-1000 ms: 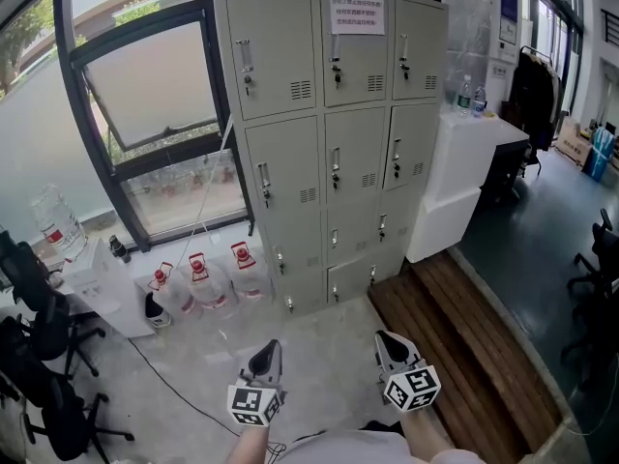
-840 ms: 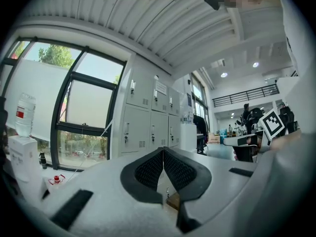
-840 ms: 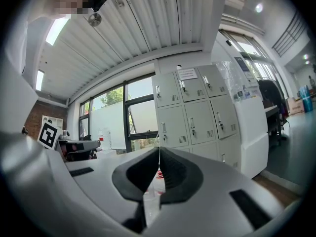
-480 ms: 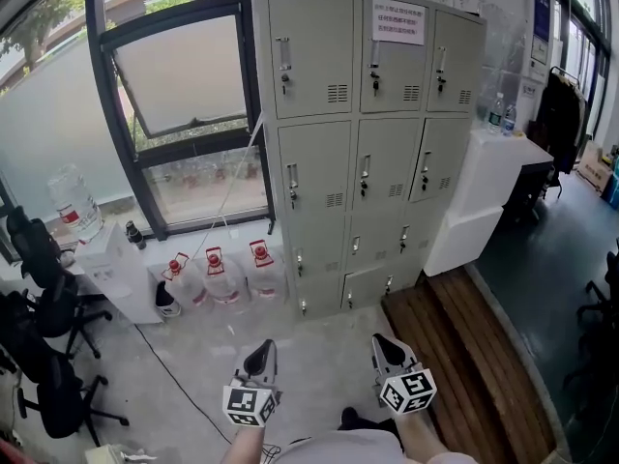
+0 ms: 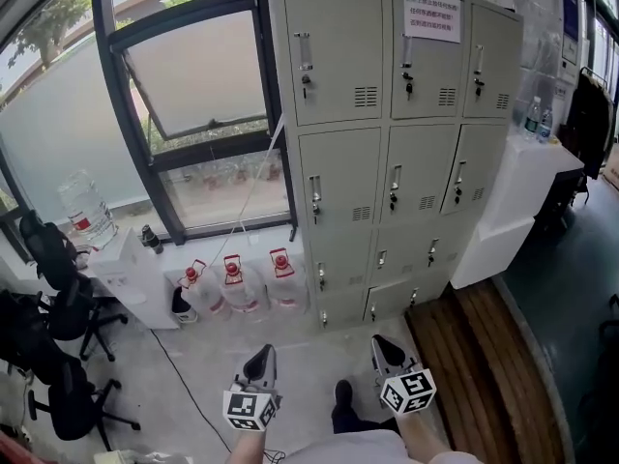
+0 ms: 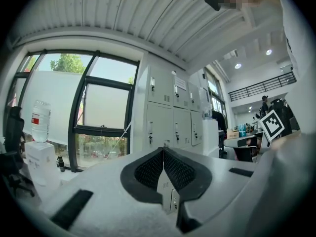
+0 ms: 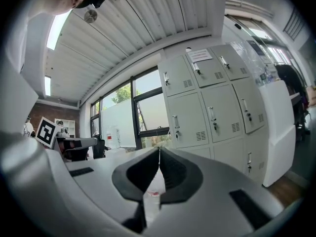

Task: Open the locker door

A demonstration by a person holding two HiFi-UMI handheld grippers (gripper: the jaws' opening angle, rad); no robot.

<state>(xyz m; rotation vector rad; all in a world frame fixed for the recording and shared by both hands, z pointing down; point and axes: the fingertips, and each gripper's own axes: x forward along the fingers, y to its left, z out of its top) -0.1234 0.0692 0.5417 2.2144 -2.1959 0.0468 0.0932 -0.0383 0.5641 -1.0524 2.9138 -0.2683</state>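
While both pairs of fingers are pressed together on nothing, the left gripper (image 5: 263, 358) and right gripper (image 5: 385, 344) hover over the floor, well short of the tall pale-grey metal locker bank (image 5: 387, 162). Its doors, three columns by four rows, are all shut, each with an upright handle, lock and vent slits. A white notice with red print (image 5: 431, 14) is on the top middle door.

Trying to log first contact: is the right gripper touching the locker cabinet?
Apart. The head view shows floor between the right gripper and the locker cabinet; the right gripper view shows the cabinet beyond its shut jaws.
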